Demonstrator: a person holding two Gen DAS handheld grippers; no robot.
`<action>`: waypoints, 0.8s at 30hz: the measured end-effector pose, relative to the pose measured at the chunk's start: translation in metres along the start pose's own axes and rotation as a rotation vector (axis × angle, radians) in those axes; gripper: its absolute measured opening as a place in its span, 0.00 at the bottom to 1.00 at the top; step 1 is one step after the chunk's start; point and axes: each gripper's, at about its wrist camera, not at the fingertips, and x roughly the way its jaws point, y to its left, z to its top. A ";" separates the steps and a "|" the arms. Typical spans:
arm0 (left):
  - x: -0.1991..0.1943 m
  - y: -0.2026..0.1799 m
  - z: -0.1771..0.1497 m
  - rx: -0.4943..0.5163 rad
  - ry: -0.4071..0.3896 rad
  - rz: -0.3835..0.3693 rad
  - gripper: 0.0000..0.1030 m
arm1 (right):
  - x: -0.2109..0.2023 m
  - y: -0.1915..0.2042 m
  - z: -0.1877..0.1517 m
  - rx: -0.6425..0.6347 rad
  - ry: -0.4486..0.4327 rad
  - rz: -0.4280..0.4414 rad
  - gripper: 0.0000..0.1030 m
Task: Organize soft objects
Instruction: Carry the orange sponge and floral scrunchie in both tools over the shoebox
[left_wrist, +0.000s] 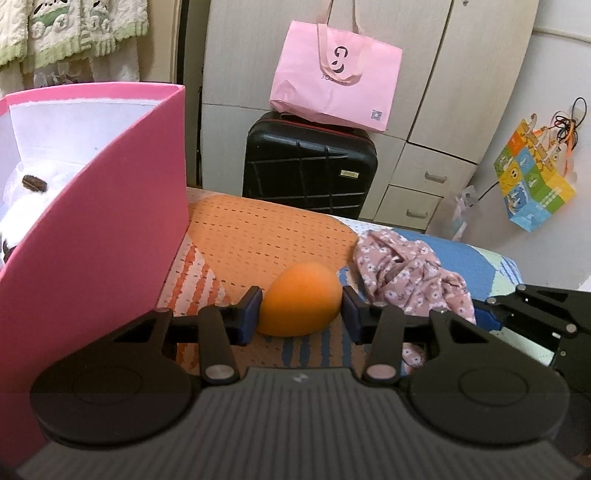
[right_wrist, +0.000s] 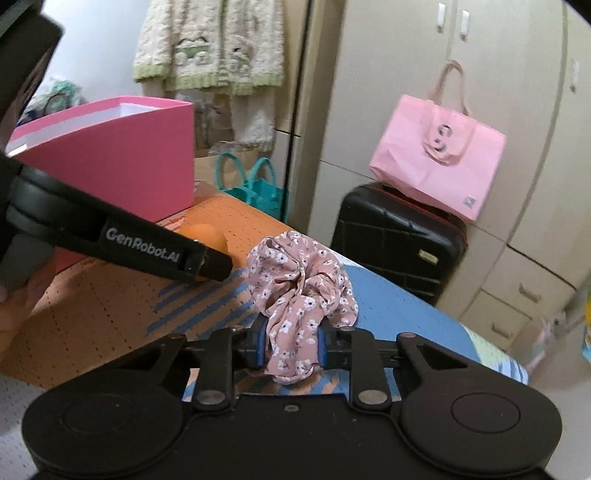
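Two hand-held grippers work beside the pink box (left_wrist: 110, 206). Left hand-held gripper (left_wrist: 301, 310): pads closed against an orange sponge egg (left_wrist: 300, 304) resting on the bed (left_wrist: 258, 240), just right of the box. Right hand-held gripper (right_wrist: 291, 350): clamped on a floral scrunchie (right_wrist: 301, 291), farther right of the box. Box interior: a white plush toy (left_wrist: 33, 199), partly hidden by the box wall.

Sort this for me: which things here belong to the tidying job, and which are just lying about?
Job: orange sponge, floral scrunchie, pink box, white plush inside it.
Lying about: black suitcase, pink tote bag, colourful paper bag.
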 end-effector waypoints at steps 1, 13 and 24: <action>-0.001 0.000 -0.001 0.001 -0.002 -0.003 0.43 | -0.003 -0.001 -0.001 0.021 0.000 -0.003 0.27; -0.020 0.001 -0.011 0.001 0.003 -0.058 0.43 | -0.033 0.000 -0.013 0.165 -0.006 -0.043 0.27; -0.046 -0.003 -0.031 0.031 0.016 -0.119 0.43 | -0.059 0.007 -0.031 0.281 -0.006 -0.064 0.27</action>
